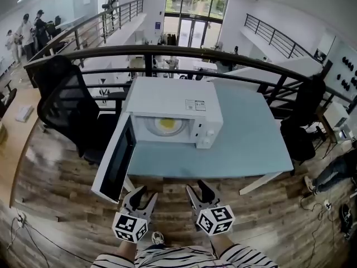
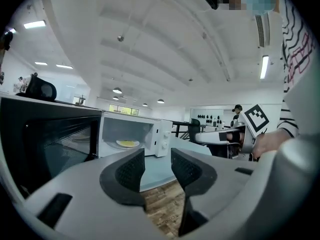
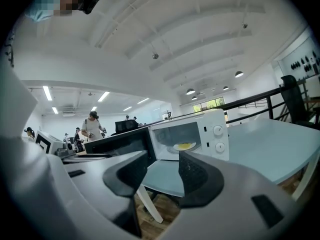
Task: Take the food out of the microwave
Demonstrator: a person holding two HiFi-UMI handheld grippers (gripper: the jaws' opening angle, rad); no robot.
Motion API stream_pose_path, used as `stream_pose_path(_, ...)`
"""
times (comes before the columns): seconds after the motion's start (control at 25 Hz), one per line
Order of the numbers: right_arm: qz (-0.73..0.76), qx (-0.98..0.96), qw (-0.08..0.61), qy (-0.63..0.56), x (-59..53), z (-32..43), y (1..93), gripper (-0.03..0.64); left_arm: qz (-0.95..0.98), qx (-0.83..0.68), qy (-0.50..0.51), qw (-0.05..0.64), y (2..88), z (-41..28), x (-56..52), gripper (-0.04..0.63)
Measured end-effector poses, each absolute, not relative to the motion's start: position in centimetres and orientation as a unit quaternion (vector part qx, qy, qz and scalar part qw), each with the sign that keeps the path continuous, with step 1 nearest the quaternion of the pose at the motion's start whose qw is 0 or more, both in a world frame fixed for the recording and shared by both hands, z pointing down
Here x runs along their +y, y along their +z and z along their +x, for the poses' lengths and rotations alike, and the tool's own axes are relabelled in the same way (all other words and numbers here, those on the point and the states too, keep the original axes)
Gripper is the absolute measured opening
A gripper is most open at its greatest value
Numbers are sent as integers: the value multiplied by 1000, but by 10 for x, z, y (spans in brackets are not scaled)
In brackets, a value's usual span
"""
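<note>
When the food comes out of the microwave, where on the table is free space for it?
The table is bare right of the microwave, up to its right edge, and in the strip between the microwave front and the near edge. The left is crowded: the open door swings out past the table there, beside a black chair.

Finding no readable words, brands or numbers anywhere across the three views. Spotting a small white sticker [image 1: 199, 105] on top of the microwave [image 1: 167, 96] with dark print and tiny symbols, all too small to be making out, and its two knobs [image 3: 218, 130] showing no legible markings. Seeing black-and-white square markers [image 1: 130, 226] on the cubes of the left gripper [image 1: 143, 195] and right gripper [image 1: 198, 190], carrying coded patterns only, not letters or digits.
</note>
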State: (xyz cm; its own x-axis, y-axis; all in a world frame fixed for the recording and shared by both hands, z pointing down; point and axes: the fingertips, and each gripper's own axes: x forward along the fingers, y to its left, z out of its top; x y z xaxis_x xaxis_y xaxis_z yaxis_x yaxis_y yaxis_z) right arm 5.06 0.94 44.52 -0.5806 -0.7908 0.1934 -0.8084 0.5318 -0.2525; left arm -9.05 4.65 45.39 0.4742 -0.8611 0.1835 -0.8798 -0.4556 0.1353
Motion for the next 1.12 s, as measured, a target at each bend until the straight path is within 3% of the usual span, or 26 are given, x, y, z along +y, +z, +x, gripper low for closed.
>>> stream_pose_path(1.12,513,-838,31,182,-113,26,490,189,852,-499,36,150,507,-115,-90,143)
